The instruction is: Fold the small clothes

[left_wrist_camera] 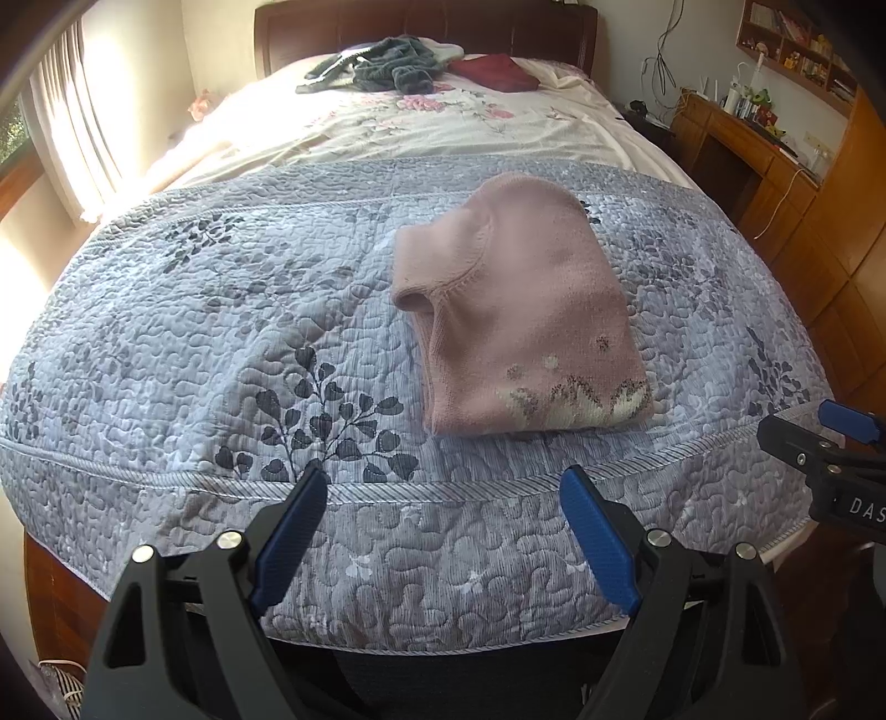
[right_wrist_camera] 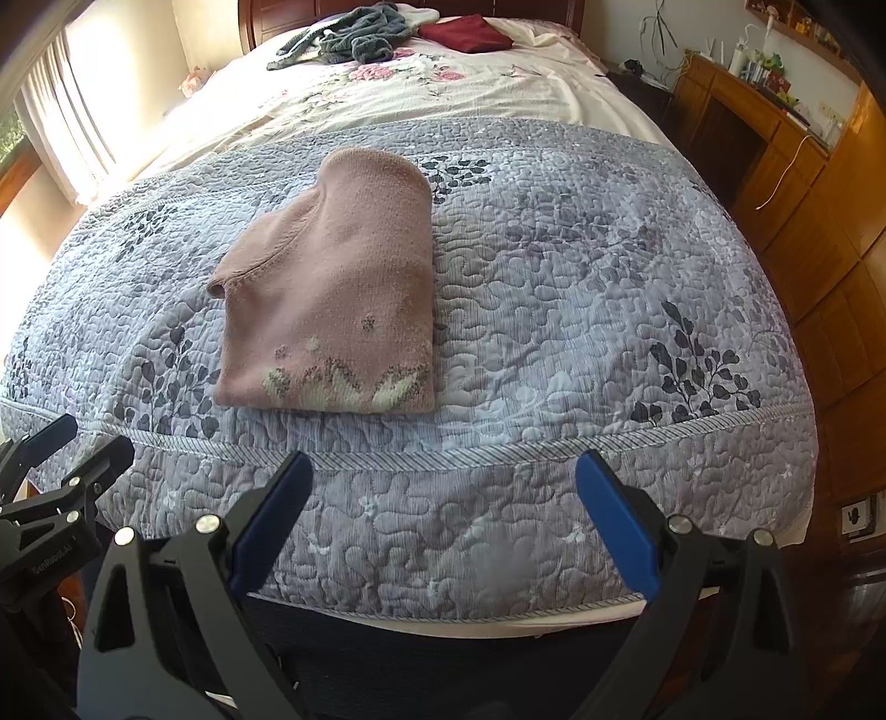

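Left wrist view: my left hand-held gripper [left_wrist_camera: 443, 487] is spread wide and holds nothing. Ahead of it and a little to its right, the pink sweater [left_wrist_camera: 520, 315] lies on the grey quilt [left_wrist_camera: 194, 332] covering the near end of the bed, well apart from the fingers. The garment is folded into a compact packet, patterned hem nearest me, one sleeve opening showing on its left edge. My right hand-held gripper [left_wrist_camera: 830, 443] shows at the far right edge, beyond the sweater's near corner, not touching it.

Right wrist view: my right hand-held gripper [right_wrist_camera: 443, 476] is likewise spread wide and empty. The pink sweater [right_wrist_camera: 332, 288] sits ahead and to its left, flat on the quilt, edges fairly square. The left hand-held gripper [right_wrist_camera: 61, 448] appears at the lower left, clear of the cloth.

Assessment: this piece looks finished, or lacks at most one final fold. Far ahead, near the headboard, a grey garment [right_wrist_camera: 354, 33] lies in a loose heap and a dark red cloth [right_wrist_camera: 465, 33] beside it; at that distance I cannot say whether the red one is folded. These I judge to be the work remaining.

Containers: none seen; no basket or box for the folded clothes.
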